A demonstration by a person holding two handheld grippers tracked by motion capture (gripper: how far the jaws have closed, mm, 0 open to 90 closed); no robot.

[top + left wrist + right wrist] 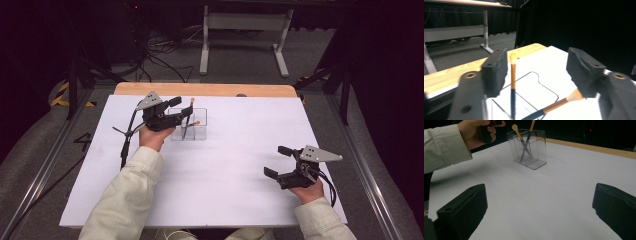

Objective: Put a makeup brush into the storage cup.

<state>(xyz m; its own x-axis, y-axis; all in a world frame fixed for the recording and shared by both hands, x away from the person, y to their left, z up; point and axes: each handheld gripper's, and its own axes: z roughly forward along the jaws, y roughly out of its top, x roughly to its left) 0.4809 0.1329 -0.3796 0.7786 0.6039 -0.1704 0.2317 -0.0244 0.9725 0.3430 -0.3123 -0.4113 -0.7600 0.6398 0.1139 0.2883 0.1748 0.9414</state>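
Note:
A clear plastic holder (196, 133) stands on the white table top (225, 170) at the back left. Two orange-handled brushes cross inside it. One brush (513, 75) stands almost upright and the other brush (559, 102) leans to the side with its pale tip up. My left gripper (182, 107) hovers at the holder's top, open, and the upright brush rises between its jaws (537, 67) without being touched. My right gripper (276, 161) is open and holds nothing, low over the table at the front right. The right gripper view shows the holder (534, 157) and both brushes (519, 135) farther off.
A wooden strip (210, 90) runs along the table's far edge. Behind it on the grey floor stand a white table frame (245, 22) and loose cables (160, 55). Dark metal rails (360, 165) flank both sides. A pale sleeve (444, 147) and a hand reach toward the holder.

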